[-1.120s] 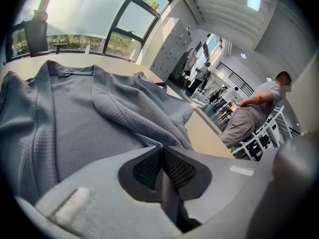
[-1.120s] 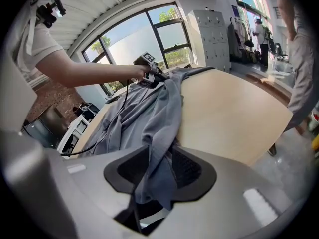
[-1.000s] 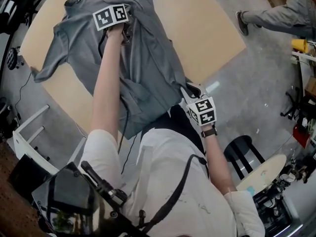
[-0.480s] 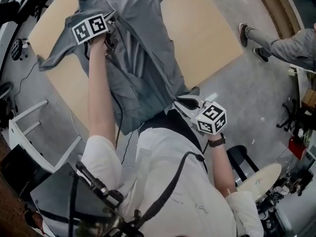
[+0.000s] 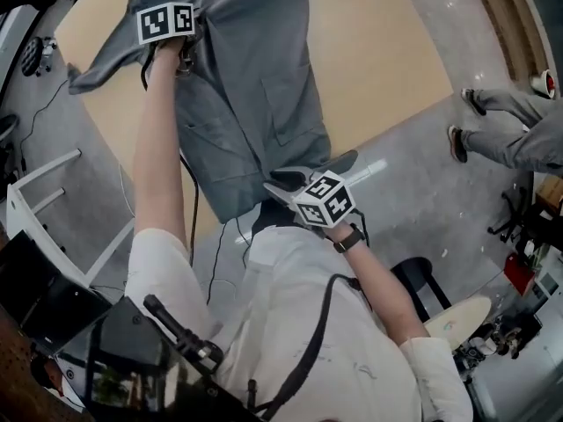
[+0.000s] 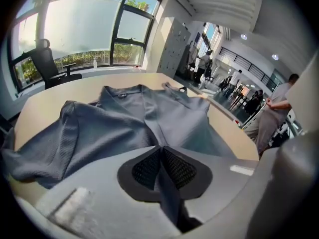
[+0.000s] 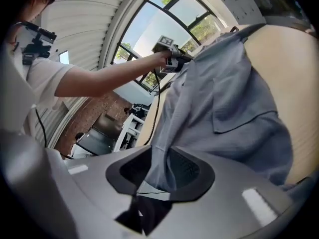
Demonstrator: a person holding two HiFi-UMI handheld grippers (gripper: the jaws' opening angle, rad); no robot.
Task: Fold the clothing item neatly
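Head view: a grey shirt (image 5: 255, 86) lies lengthwise on the tan table (image 5: 378, 51). Its upper part points to the table's far side and its hem hangs over the table's near edge, just in front of the person.
Shirt details: a pocket (image 5: 295, 126) lies face up about mid-table, and one short sleeve (image 5: 101, 64) reaches toward the table's left edge.
Left gripper (image 5: 186, 55): over the far left part of the table, on the shirt near that sleeve, at the end of an outstretched arm.
Left jaws: clamped together on the shirt. In the left gripper view a narrow pleat of grey cloth is pinched between the black pads (image 6: 144, 168), and the rest of the shirt spreads over the tabletop beyond.
Right gripper (image 5: 280, 185): at the table's near edge, with its tips at the hanging hem.
Right jaws: they have just been opening. The hem cloth hangs between the pads (image 7: 187, 171), lying against one pad with a clear gap at the other, so it is not clamped.
Right gripper view: the shirt runs away along the table to the left gripper near the far side.
Off the table's right side: another person's legs (image 5: 510, 139) on the grey floor.
Off the table's near side: a black stool (image 5: 422, 275) beside the person.
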